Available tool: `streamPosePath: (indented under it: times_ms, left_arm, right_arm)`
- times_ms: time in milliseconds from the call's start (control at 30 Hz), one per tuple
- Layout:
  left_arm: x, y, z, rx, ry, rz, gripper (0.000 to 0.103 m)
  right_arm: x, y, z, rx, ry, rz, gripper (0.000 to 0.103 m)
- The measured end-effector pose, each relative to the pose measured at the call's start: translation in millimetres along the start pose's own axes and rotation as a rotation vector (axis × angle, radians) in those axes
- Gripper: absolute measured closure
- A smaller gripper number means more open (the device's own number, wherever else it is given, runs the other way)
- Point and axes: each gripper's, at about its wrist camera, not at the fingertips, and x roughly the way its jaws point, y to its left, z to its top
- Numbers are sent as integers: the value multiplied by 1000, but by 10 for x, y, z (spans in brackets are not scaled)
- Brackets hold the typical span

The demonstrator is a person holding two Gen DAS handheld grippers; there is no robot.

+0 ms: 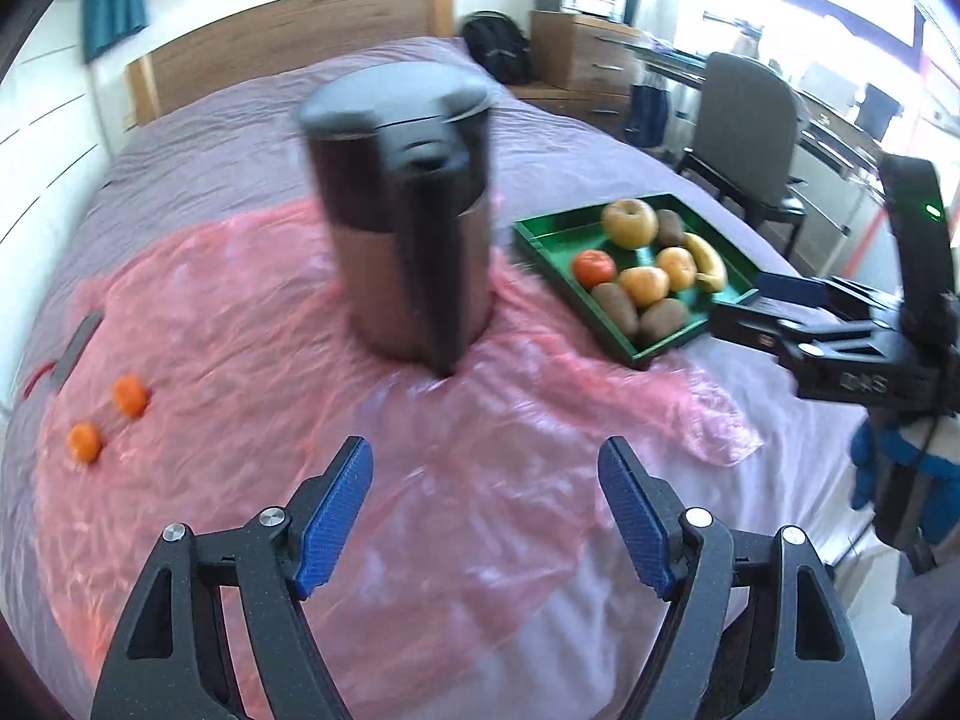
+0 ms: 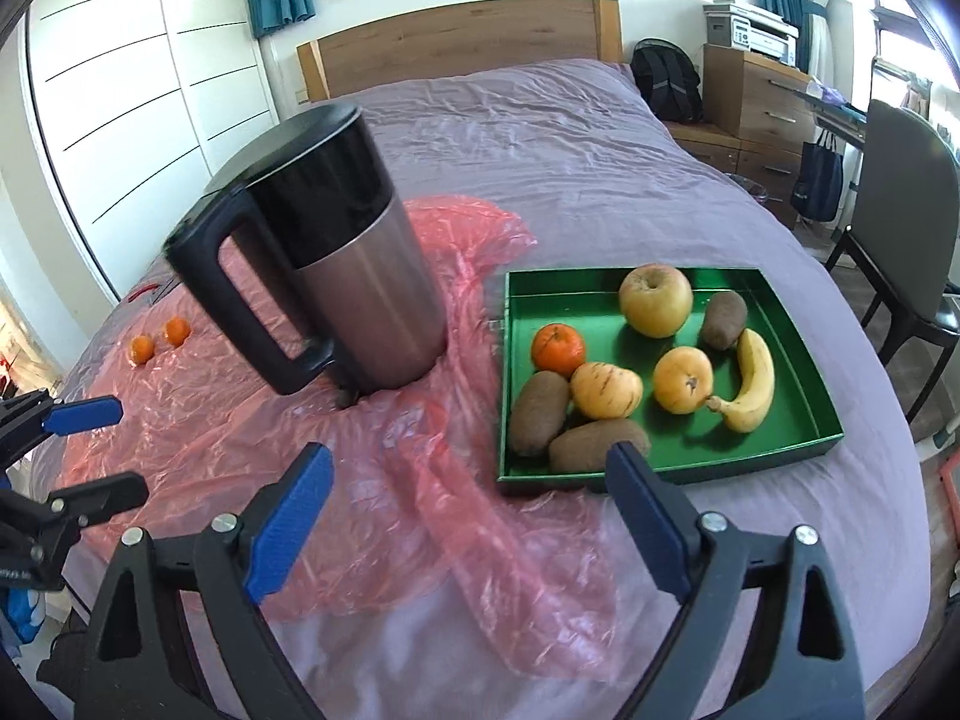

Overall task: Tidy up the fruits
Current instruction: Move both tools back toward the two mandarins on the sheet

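1. On a bed (image 2: 540,138) draped in wrinkled mauve sheeting, a green tray (image 2: 600,312) of fruit sits to the right of a steel kettle (image 2: 360,282), which serves as the scene's centre.
2. The right gripper (image 2: 468,516) hangs above the bed with its blue-padded jaws spread wide and nothing between them; the tray's near rim lies just beyond its fingertips, right of the kettle.
3. The left gripper (image 1: 486,516) is likewise wide open and empty, facing the kettle, with crumpled pink plastic film (image 1: 240,330) beneath it.
4. Two small mandarins (image 2: 159,339) lie loose on the film well left of the kettle, apart from the tray.
5. Inside the tray: a yellow-green apple (image 2: 655,300), a banana (image 2: 750,384), a glossy mandarin (image 2: 558,349), two smooth pale-orange fruits (image 2: 606,390), and three fuzzy brown kiwis (image 2: 540,414).
6. The kettle is a brushed-metal cylinder with a glossy black upper band, flat lid and looped black handle.
7. In the left wrist view the kettle is smeared by motion blur, and a flat grey item with a red part (image 1: 66,354) at the far left of the kettle cannot be identified.
8. The right gripper's pad hides part of the tray's front edge.
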Motion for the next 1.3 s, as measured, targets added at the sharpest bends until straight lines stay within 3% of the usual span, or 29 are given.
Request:
streamPosePath:
  times_ms: [400,700,1100,1300]
  left_arm:
    - [-309,1190,-604,-216,-41,182,30]
    - [-589,2062,-933,-370,-87,255,30]
    - [-564,3199,-1519,-539,-71,335,30]
    - [-408,3598,-1532,-533,-55,346,30]
  right_arm:
    - [-203,1007,-200,-124,2,99,0]
    - [-95,1721,-115,-188,36,161,0]
    - [394,2606,65,-250,100,227,0]
    - [816,3035,242,-299,136,234,0]
